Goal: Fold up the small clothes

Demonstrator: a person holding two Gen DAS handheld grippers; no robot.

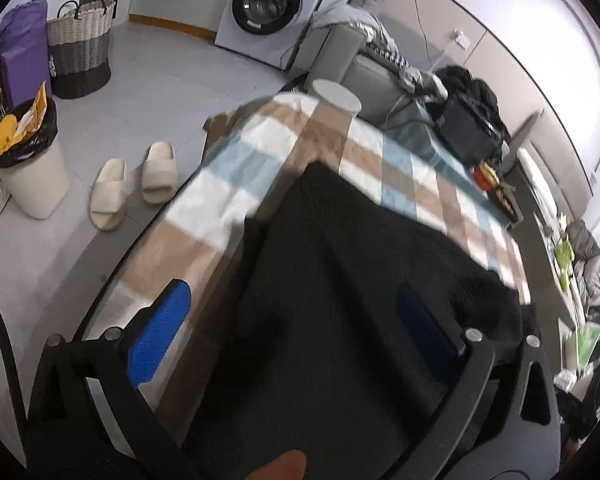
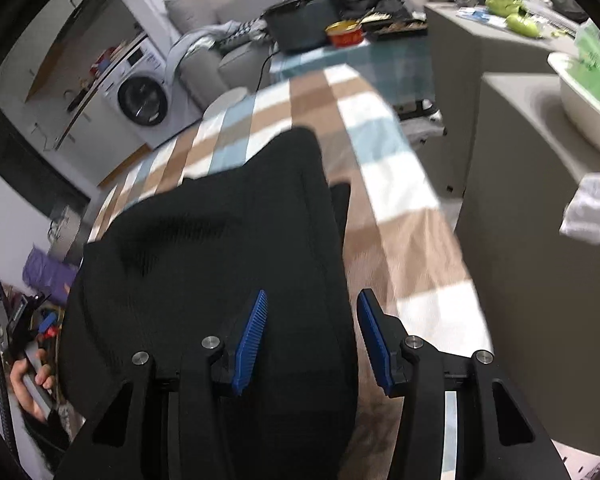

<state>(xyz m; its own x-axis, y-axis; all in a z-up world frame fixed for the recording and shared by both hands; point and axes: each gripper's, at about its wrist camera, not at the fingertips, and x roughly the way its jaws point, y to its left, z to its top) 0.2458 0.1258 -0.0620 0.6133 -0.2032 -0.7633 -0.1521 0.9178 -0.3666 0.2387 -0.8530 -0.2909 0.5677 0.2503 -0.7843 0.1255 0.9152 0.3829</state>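
Note:
A black knitted garment (image 1: 360,280) lies spread on the table's checked cloth (image 1: 228,184). My left gripper (image 1: 296,320) hovers over its near part, wide open, one blue pad (image 1: 160,332) over the cloth and the other over the dark fabric; nothing is pinched. In the right wrist view the same garment (image 2: 220,240) covers the cloth (image 2: 380,200). My right gripper (image 2: 313,300) stands open above the garment's right edge, its blue pads (image 2: 252,340) apart from the fabric. A hand (image 2: 28,380) holding the other gripper's handle shows at lower left.
A white cup (image 1: 336,94), a black box (image 1: 468,132) and a red tin (image 2: 346,34) stand at the table's far end. Slippers (image 1: 132,184), a lined bin (image 1: 28,160) and a woven basket (image 1: 78,48) are on the floor. A grey cabinet (image 2: 520,240) adjoins the table.

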